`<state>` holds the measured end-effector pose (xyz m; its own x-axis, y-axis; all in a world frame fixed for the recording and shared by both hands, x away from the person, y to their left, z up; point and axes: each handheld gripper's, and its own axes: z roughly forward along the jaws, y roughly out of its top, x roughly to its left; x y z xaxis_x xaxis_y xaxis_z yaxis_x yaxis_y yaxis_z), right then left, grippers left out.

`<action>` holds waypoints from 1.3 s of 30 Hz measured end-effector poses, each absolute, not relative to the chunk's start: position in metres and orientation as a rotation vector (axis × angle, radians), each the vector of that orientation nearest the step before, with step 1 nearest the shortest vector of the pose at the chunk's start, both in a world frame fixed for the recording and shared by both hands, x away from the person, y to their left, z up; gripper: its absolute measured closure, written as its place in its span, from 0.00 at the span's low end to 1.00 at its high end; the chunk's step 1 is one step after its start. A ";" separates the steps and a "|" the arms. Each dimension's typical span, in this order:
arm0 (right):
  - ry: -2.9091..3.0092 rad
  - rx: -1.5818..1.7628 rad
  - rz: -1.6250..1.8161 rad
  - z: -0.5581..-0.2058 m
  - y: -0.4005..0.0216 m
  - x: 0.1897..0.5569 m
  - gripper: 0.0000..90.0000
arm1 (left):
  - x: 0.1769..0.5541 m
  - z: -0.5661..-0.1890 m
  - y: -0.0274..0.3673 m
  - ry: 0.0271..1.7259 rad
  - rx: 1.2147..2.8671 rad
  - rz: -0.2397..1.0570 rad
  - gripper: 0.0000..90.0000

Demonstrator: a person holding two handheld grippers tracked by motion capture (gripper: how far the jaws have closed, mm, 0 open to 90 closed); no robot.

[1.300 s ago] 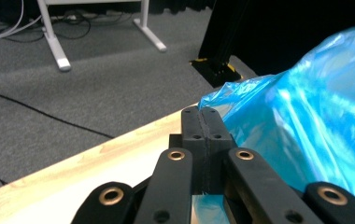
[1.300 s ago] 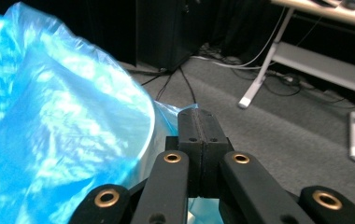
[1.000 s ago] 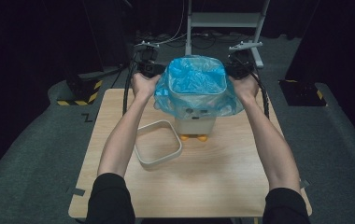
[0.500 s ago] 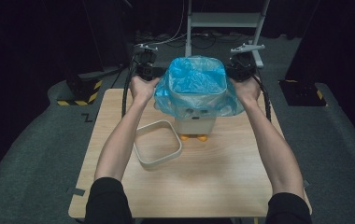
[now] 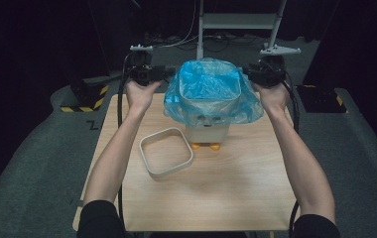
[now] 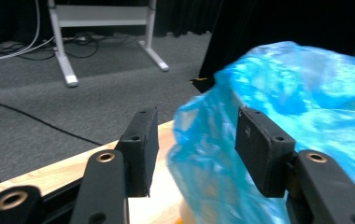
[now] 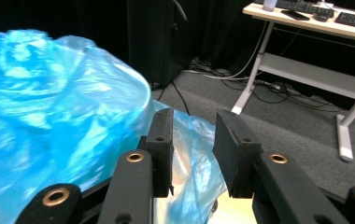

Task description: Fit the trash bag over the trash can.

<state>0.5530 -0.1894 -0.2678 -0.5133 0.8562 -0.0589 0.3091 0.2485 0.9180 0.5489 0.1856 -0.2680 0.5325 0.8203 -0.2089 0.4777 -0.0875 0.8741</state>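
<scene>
A white bin point(image 5: 204, 130) with small orange feet stands at the far middle of the wooden table point(image 5: 226, 188). A blue plastic bag point(image 5: 209, 87) lines it and drapes over its rim. My left gripper point(image 5: 160, 75) hovers just left of the rim, my right gripper point(image 5: 252, 74) just right of it. In the left gripper view the left gripper point(image 6: 194, 149) has just been opening; the bag's loose edge point(image 6: 203, 140) shows in the gap, not pressed. The right gripper point(image 7: 192, 154) has also been opening, with a fold of the bag point(image 7: 189, 135) beyond its pads.
A square off-white ring frame point(image 5: 174, 167) lies flat on the table left of the bin. Behind the table stands a white desk frame point(image 5: 236, 20) with cables on the grey floor. A yellow-and-black striped block point(image 5: 85, 101) sits at the table's far left corner.
Both grippers have opened and let go of the bag's edge. Both hands have drawn outward from the bin's rim and risen a little. The bag stays draped over the bin.
</scene>
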 end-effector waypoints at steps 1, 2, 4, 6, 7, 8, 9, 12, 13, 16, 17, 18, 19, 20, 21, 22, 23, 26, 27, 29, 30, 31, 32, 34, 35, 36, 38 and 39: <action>1.962 1.057 1.244 -0.267 -0.190 0.550 0.75 | 0.546 -0.267 0.185 1.083 1.739 0.417 0.54; 1.961 1.052 1.251 -0.266 -0.191 0.547 0.75 | 0.544 -0.266 0.184 1.070 1.743 0.418 0.54; 1.973 1.042 1.261 -0.267 -0.192 0.540 0.75 | 0.539 -0.264 0.181 1.053 1.757 0.417 0.54; 1.987 1.038 1.267 -0.268 -0.194 0.535 0.74 | 0.536 -0.264 0.179 1.047 1.785 0.429 0.54; 2.000 1.038 1.269 -0.268 -0.196 0.532 0.74 | 0.533 -0.265 0.178 1.045 1.802 0.438 0.55; 2.007 1.032 1.277 -0.268 -0.197 0.529 0.74 | 0.532 -0.266 0.178 1.045 1.807 0.439 0.56; 2.004 1.025 1.288 -0.268 -0.198 0.526 0.74 | 0.530 -0.267 0.179 1.048 1.808 0.434 0.57; 2.020 1.013 1.321 -0.268 -0.200 0.517 0.73 | 0.526 -0.271 0.182 1.058 1.795 0.426 0.61; 2.025 1.004 1.325 -0.269 -0.199 0.516 0.72 | 0.525 -0.273 0.183 1.058 1.791 0.424 0.62; 2.054 0.988 1.328 -0.271 -0.196 0.513 0.70 | 0.526 -0.279 0.183 1.075 1.792 0.366 0.68; 2.061 0.986 1.327 -0.271 -0.194 0.512 0.70 | 0.526 -0.281 0.183 1.072 1.792 0.353 0.70; 2.064 0.984 1.327 -0.271 -0.193 0.513 0.70 | 0.527 -0.283 0.183 1.068 1.795 0.348 0.73; 2.067 0.981 1.323 -0.272 -0.192 0.513 0.72 | 0.527 -0.284 0.182 1.064 1.799 0.342 0.76; 2.075 0.979 1.318 -0.272 -0.191 0.514 0.75 | 0.528 -0.286 0.181 1.061 1.806 0.338 0.80; 2.085 0.975 1.314 -0.273 -0.191 0.515 0.78 | 0.528 -0.287 0.179 1.058 1.817 0.340 0.83; 2.093 0.973 1.308 -0.274 -0.190 0.515 0.82 | 0.529 -0.289 0.178 1.051 1.831 0.341 0.87; 2.101 0.971 1.302 -0.275 -0.190 0.516 0.87 | 0.530 -0.290 0.176 1.047 1.843 0.346 0.91; 2.117 0.973 1.295 -0.279 -0.190 0.519 0.99 | 0.533 -0.296 0.170 1.041 1.888 0.354 0.98; 2.119 0.973 1.286 -0.280 -0.190 0.521 1.00 | 0.533 -0.299 0.167 1.040 1.904 0.362 0.99; 2.126 0.977 1.278 -0.283 -0.189 0.523 1.00 | 0.534 -0.305 0.163 1.040 1.931 0.374 0.99; 2.129 0.975 1.271 -0.284 -0.189 0.524 1.00 | 0.534 -0.308 0.162 1.043 1.943 0.372 1.00; 2.132 0.978 1.267 -0.286 -0.189 0.525 1.00 | 0.535 -0.311 0.160 1.047 1.955 0.373 1.00; 2.135 0.984 1.266 -0.287 -0.188 0.526 1.00 | 0.535 -0.313 0.160 1.051 1.958 0.379 1.00; 2.135 0.984 1.265 -0.291 -0.187 0.527 1.00 | 0.536 -0.315 0.161 1.058 1.946 0.374 1.00; 2.136 0.990 1.263 -0.292 -0.187 0.527 1.00 | 0.536 -0.315 0.163 1.061 1.940 0.364 1.00; 2.140 0.991 1.260 -0.294 -0.187 0.528 1.00 | 0.535 -0.315 0.163 1.063 1.935 0.360 1.00; 2.136 1.005 1.276 -0.297 -0.188 0.528 1.00 | 0.530 -0.313 0.165 1.062 1.914 0.395 0.97; 2.129 1.019 1.287 -0.297 -0.189 0.527 0.98 | 0.527 -0.311 0.166 1.065 1.897 0.403 0.91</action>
<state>0.5266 -0.1891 -0.2968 -0.6266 0.7793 -0.0019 0.3604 0.2919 0.8860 0.5274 0.1657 -0.3110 0.5767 0.8055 -0.1362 0.5137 -0.2279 0.8271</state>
